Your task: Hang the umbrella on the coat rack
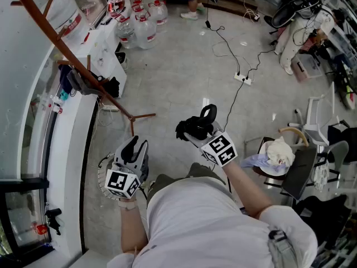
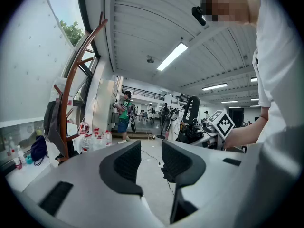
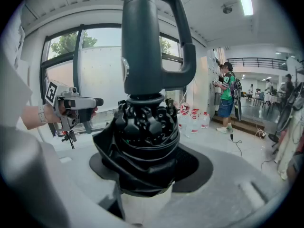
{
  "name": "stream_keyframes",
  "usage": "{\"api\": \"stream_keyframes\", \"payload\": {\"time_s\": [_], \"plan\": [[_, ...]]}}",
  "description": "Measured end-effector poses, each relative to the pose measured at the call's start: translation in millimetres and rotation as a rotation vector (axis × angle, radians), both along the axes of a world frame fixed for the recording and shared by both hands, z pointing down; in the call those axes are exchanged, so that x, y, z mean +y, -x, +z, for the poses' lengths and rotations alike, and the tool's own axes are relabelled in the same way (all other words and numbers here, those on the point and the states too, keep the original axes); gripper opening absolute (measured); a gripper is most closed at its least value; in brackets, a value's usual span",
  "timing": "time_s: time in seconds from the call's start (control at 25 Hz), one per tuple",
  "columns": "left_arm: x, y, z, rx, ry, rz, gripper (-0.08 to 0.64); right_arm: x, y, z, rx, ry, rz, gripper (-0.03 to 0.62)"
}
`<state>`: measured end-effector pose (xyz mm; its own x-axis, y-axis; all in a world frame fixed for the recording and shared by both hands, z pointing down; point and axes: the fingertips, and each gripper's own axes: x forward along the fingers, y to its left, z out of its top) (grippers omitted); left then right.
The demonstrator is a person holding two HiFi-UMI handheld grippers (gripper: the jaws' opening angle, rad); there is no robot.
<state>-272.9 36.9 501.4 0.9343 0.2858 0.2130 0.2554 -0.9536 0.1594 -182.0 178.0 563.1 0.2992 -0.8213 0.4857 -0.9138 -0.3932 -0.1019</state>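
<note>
The brown wooden coat rack [image 1: 72,57] leans across the upper left of the head view, and its feet [image 1: 139,116] stand on the floor just ahead of me. In the left gripper view the coat rack [image 2: 66,94] rises at the left. A folded black umbrella [image 1: 192,128] with a loop handle [image 1: 208,113] sits in my right gripper [image 1: 195,134], to the right of the rack's feet. In the right gripper view the umbrella [image 3: 145,132] stands upright with its handle [image 3: 152,42] on top, and the right gripper [image 3: 147,165] is shut on its bundled canopy. My left gripper [image 1: 135,144] [image 2: 147,158] is open and holds nothing.
A dark garment [image 1: 83,84] hangs on a lower peg of the rack. Several water bottles [image 1: 139,24] stand at the back. A power strip with cables [image 1: 242,78] lies on the floor. A chair with clothes [image 1: 279,154] is at my right, and a white counter [image 1: 70,144] runs along the left.
</note>
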Motion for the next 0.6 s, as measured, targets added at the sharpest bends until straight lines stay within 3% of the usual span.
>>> {"api": "stream_keyframes", "payload": {"time_s": [0.4, 0.6], "plan": [[81, -54, -1, -0.011, -0.023, -0.030, 0.121, 61, -43, -2, -0.007, -0.045, -0.071, 0.267], [95, -74, -2, -0.025, -0.041, -0.023, 0.121, 63, -68, -15, -0.005, -0.090, -0.093, 0.267]]}}
